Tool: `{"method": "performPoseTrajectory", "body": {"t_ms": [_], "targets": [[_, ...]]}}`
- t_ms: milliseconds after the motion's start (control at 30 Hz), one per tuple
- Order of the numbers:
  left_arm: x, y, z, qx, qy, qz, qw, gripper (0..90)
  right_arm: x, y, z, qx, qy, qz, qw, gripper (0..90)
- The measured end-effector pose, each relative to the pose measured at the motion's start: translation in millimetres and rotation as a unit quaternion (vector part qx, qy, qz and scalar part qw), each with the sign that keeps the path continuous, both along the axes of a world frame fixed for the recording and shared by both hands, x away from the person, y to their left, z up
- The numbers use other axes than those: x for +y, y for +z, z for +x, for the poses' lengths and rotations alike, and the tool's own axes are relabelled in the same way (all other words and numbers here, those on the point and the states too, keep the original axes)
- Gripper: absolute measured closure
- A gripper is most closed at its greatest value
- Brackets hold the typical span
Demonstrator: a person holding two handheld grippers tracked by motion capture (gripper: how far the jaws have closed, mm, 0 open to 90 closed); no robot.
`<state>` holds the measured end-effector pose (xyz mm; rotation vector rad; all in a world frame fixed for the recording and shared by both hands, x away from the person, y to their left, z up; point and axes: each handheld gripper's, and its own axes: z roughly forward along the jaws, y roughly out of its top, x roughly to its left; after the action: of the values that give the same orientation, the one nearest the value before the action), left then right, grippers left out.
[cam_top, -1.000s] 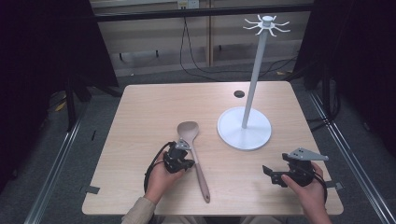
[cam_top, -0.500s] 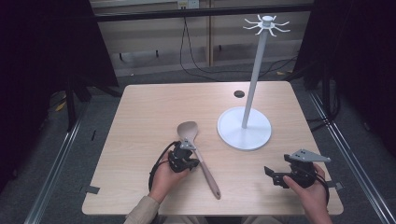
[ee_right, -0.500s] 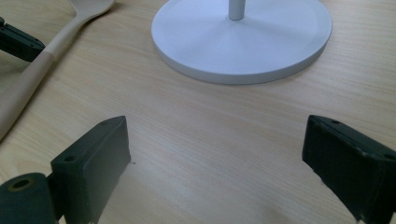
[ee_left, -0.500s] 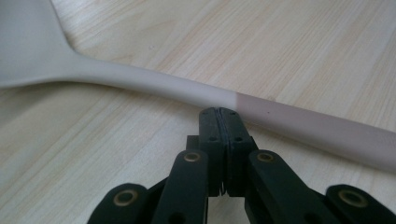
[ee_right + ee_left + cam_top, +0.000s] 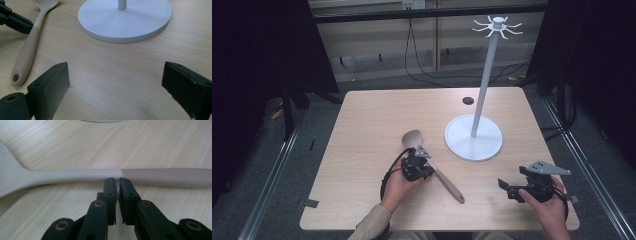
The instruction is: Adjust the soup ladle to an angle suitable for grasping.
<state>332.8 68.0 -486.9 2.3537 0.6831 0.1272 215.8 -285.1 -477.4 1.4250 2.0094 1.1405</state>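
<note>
The long pale spoon with the pinkish-beige handle [image 5: 435, 167] has swung since a second ago, its handle end now pointing further toward your right. Your left gripper [image 5: 117, 180] is closed, empty, its tips touching the spoon's shaft at the colour join. Your right gripper [image 5: 115, 82] is wide open over bare light wooden tabletop [image 5: 372, 120], near the white round-based stand [image 5: 474, 136].
</note>
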Motion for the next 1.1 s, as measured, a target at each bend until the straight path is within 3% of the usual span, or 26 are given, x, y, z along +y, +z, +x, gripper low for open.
{"method": "performPoseTrajectory", "body": {"t_ms": [600, 1100], "targets": [[-23.1, -1.8, 13.5, -0.017, -0.011, 0.002, 0.9998, 81.7, -4.6, -2.9, 2.1, 0.005, -0.001, 0.003, 1.0, 7.3], [-25.8, -2.2, 18.3, -0.014, -0.018, -0.001, 0.9997, 81.2, -5.2, -5.0, 3.4, 0.008, 0.0, 0.001, 1.0, 7.4]]}}
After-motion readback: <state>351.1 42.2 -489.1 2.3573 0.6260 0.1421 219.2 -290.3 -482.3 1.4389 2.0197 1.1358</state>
